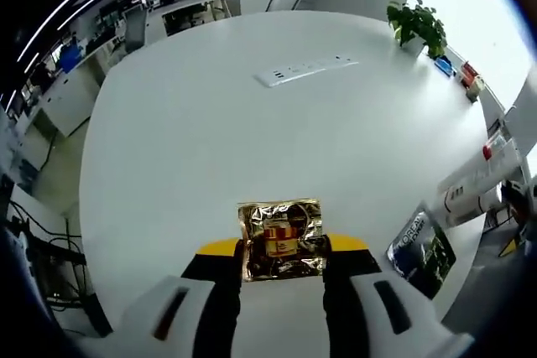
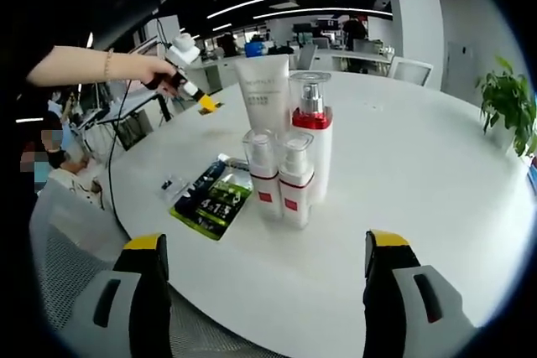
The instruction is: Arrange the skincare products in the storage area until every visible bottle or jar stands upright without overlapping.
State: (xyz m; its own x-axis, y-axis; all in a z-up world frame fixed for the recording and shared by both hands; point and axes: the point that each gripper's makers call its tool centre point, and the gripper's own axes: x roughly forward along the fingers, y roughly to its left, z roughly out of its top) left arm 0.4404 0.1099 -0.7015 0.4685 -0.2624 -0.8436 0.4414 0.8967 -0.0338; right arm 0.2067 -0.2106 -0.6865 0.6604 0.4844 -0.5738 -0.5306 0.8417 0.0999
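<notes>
The crinkled gold foil sachet with a red label [image 1: 281, 239], pinched in my left gripper [image 1: 282, 251] above the round white table [image 1: 252, 132] near its edge, is needing a gentle set-down clear of the upright red-and-white pump bottles [image 2: 289, 169] my spread right gripper [image 2: 264, 270] is facing.

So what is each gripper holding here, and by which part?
Left gripper clamps the gold sachet by its side edges; right gripper holds nothing, jaws apart.

A potted plant [image 1: 417, 26] and power strip [image 1: 304, 70] sit on the table [image 1: 193, 140].
</notes>
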